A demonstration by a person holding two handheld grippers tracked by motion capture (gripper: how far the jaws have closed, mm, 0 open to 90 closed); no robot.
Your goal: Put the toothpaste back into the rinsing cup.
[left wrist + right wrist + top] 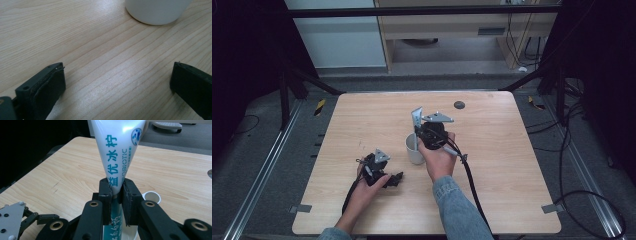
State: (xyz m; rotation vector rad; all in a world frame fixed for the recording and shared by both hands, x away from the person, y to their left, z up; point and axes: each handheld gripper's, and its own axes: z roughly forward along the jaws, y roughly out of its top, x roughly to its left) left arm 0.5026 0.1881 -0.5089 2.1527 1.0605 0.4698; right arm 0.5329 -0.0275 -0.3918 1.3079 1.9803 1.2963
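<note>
From the high view, the right gripper (426, 131) stands just over the white cup (414, 148), while the left gripper (398, 178) rests on the table (492, 150) near the cup's front.

In the left gripper view its jaws stand spread with nothing between, the cup (157, 11) just ahead.

In the right gripper view the jaws clench a white tube (117, 152), seemingly toothpaste, upright above the cup (152, 196). Lower it straight and centred so it misses the rim; the left gripper (30, 218) lies close by.
</note>
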